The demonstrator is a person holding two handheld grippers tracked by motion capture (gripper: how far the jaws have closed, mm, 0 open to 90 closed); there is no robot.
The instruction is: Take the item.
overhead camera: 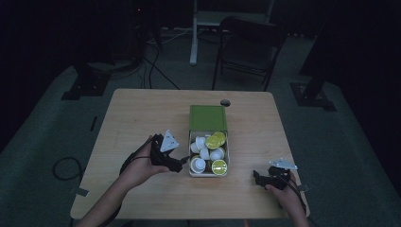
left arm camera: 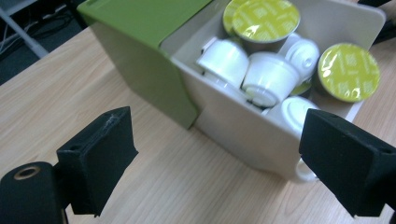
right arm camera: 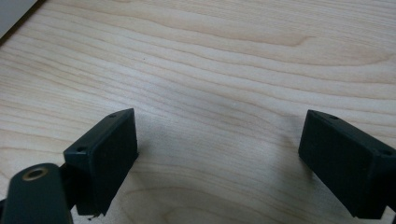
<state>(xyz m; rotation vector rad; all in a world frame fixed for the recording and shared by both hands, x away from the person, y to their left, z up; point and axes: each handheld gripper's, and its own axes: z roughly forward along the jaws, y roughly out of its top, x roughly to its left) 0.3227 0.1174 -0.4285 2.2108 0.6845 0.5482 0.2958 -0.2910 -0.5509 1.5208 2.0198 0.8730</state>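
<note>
A cream box (overhead camera: 208, 174) with a green sliding sleeve (overhead camera: 208, 117) pushed to its far end stands at the table's middle. It holds several coffee capsules (overhead camera: 208, 153), some white, some with yellow-green foil lids. In the left gripper view the box wall (left arm camera: 243, 126) and the capsules (left arm camera: 268, 77) lie just ahead. My left gripper (overhead camera: 181, 164) hovers by the box's near left corner, open, nothing between its jaws (left arm camera: 219, 163). My right gripper (overhead camera: 257, 178) rests low over bare wood at the near right, open and empty (right arm camera: 219, 158).
The wooden table (overhead camera: 142, 118) has a round cable hole (overhead camera: 225, 102) behind the box. A dark folding chair (overhead camera: 248, 47) and a white stand (overhead camera: 198, 28) are beyond the far edge. Cables trail across the floor at left.
</note>
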